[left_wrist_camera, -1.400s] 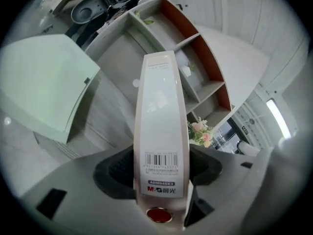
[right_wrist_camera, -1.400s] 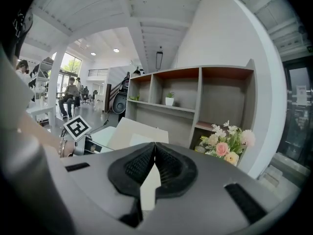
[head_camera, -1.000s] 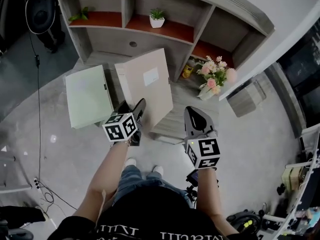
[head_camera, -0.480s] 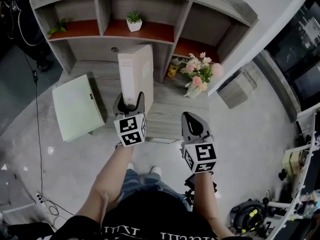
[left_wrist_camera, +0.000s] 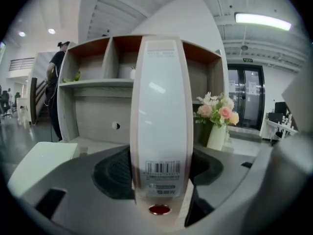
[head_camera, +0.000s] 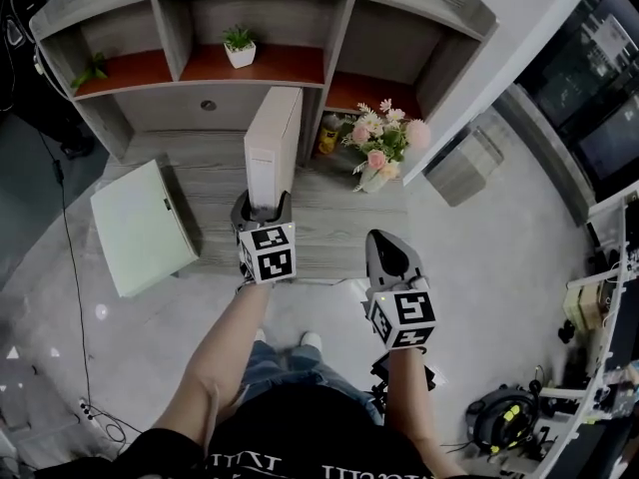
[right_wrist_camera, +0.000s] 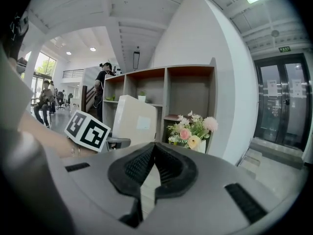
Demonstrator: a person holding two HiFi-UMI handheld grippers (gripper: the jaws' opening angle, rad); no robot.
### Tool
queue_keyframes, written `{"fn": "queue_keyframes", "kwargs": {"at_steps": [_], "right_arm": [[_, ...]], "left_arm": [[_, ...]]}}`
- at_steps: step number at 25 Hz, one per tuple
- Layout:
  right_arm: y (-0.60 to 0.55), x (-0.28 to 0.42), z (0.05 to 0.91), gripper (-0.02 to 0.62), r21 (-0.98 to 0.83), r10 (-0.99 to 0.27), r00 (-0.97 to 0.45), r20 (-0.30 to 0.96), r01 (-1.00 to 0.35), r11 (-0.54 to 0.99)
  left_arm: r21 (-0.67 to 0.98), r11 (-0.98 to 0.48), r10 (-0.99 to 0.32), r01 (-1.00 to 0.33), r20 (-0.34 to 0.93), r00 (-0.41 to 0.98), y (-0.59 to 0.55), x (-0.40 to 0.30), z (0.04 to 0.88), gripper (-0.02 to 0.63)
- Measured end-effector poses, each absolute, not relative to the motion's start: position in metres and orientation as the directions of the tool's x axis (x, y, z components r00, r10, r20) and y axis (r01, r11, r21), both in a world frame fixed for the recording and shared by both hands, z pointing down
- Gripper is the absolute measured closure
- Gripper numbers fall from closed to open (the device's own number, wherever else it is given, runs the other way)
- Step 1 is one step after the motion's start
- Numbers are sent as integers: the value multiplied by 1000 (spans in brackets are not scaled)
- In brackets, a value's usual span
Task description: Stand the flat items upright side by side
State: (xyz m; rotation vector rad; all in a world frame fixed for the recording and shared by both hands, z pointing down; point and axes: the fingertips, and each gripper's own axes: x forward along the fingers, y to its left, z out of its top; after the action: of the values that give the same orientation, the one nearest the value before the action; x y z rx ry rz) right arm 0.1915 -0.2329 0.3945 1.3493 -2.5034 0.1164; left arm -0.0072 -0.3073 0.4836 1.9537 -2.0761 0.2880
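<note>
Head view, left gripper (head_camera: 262,206) clamps beige file box (head_camera: 272,146) upright, right gripper (head_camera: 387,249) pinched together, empty, green folder (head_camera: 140,226) lying flat.

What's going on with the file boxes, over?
Left gripper jaws clamped on beige file box, held upright. Right gripper jaws together, empty. Green file box lying flat at left. Flower vase at right, apart.
</note>
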Motion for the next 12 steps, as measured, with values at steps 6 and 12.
{"fn": "queue_keyframes", "kwargs": {"at_steps": [6,12], "right_arm": [[-234,196,402,579,48,-798,-518,309,-829,557],[-245,206,396,580,5,-804,-517,292,-840,542]], "left_arm": [[39,21,-883,-999,469,0,-329,10,518,305],[47,3,-828,-999,560,24,-347,22,539,304]]}}
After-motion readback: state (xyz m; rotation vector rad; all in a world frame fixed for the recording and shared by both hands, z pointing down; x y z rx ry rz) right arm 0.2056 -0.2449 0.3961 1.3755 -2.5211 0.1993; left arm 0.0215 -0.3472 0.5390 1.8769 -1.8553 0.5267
